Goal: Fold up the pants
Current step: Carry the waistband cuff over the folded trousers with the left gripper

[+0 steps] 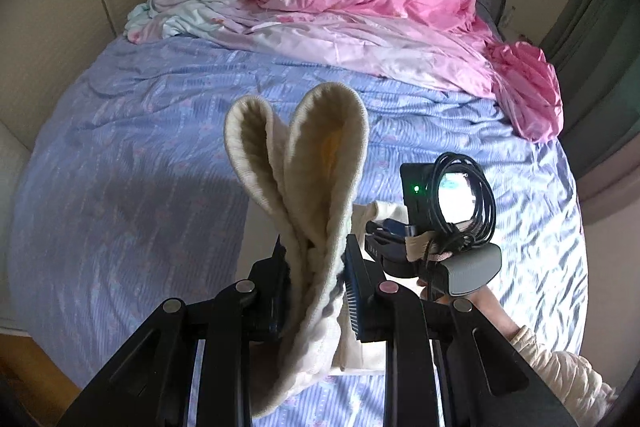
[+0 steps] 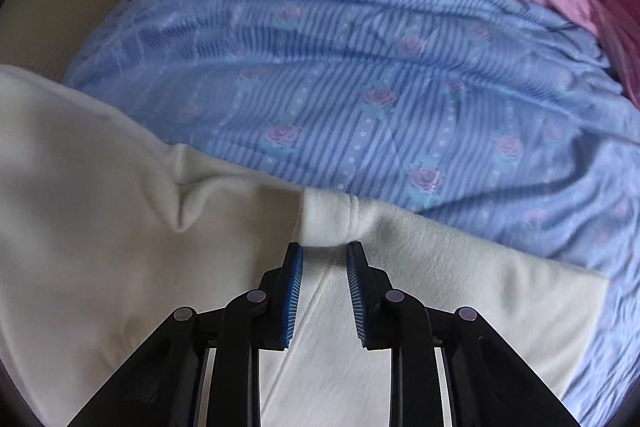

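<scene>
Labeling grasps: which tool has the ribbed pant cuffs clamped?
The left tool: both ribbed cuffs stick up between its pads. The right tool pinches smooth cream fabric.

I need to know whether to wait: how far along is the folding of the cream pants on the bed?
Early to middle. Done: the cream fleece pants lie partly spread on the blue striped floral bedsheet. In hand: the left claw pinches both ribbed cuffs together, raised; the right claw sits at a bunched fold, its grip unclear. Left: laying the cuffs over and smoothing; no neat stack shows.
</scene>
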{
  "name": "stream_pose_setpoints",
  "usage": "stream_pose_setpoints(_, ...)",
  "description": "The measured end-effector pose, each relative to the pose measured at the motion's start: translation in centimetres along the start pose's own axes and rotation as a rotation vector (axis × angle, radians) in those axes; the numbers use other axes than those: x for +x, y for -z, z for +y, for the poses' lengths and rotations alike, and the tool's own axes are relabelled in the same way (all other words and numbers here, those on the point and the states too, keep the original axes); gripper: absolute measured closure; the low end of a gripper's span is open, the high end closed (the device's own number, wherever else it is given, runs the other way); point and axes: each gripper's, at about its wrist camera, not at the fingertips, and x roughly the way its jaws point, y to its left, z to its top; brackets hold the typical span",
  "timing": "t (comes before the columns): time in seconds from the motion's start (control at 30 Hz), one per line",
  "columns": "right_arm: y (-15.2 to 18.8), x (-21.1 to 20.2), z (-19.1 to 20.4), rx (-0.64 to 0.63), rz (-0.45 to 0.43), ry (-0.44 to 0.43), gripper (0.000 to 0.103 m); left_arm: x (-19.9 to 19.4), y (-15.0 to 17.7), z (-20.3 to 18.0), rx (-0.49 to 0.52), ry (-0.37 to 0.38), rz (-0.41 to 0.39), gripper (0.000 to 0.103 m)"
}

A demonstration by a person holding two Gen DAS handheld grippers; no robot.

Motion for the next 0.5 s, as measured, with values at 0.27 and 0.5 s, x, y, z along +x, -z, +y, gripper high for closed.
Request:
stream_pose_setpoints(0.27,3.5,-10.0,-3.8,0.074,-0.175,-0.085,0.078,-1.7,1.4,-5.0,0.04,0.045,0.005,0.078)
stream_pose_setpoints(0.5,9.7,-19.3,-10.2,0.115,-0.288,-0.051,0.078,-0.4,3.7,-12.9,0.123,0.094,0.04,0.078)
